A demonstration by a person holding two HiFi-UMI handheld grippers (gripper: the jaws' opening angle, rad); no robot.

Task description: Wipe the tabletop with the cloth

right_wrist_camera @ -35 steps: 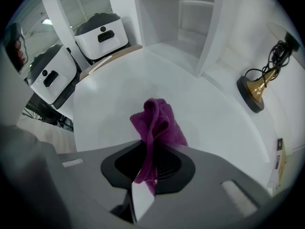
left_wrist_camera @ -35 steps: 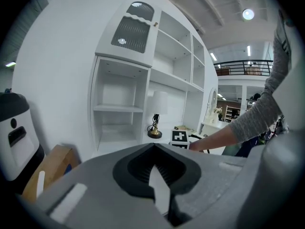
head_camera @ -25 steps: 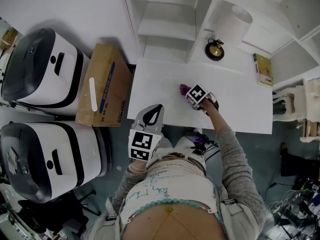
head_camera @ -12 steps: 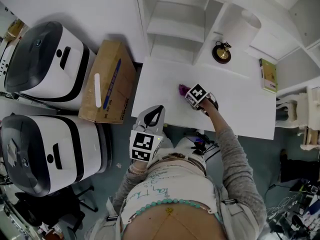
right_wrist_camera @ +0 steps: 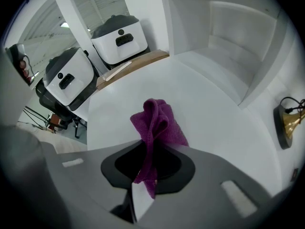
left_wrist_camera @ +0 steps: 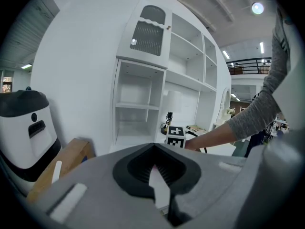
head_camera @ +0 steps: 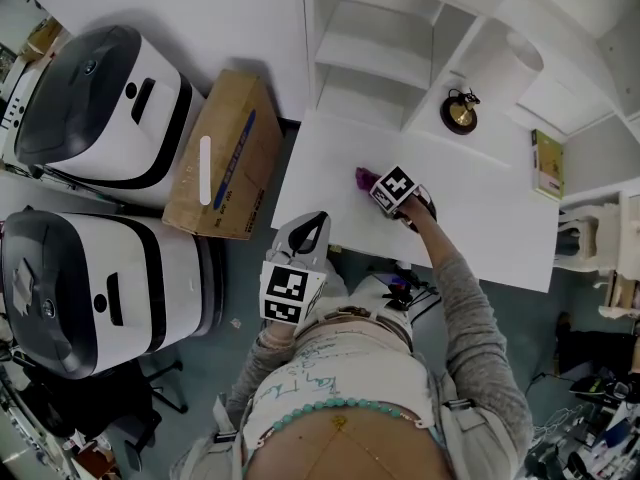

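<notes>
A purple cloth (right_wrist_camera: 156, 123) lies bunched on the white tabletop (right_wrist_camera: 209, 123), its near end pinched in my right gripper (right_wrist_camera: 145, 175), which is shut on it. In the head view the cloth (head_camera: 364, 179) pokes out left of the right gripper (head_camera: 378, 188) near the middle of the tabletop (head_camera: 480, 218). My left gripper (head_camera: 305, 236) hovers at the table's front left edge, off the surface. In the left gripper view its jaws (left_wrist_camera: 159, 192) are closed with nothing between them.
A round brass object (head_camera: 460, 114) stands at the back of the table, and a book (head_camera: 547, 164) lies at the far right. White shelving (head_camera: 370, 38) rises behind. A cardboard box (head_camera: 225, 158) and two large white machines (head_camera: 90, 98) sit left of the table.
The head view has shifted a little, so the table and shelving sit further right. Both grippers and the cloth hold almost the same places on the table.
</notes>
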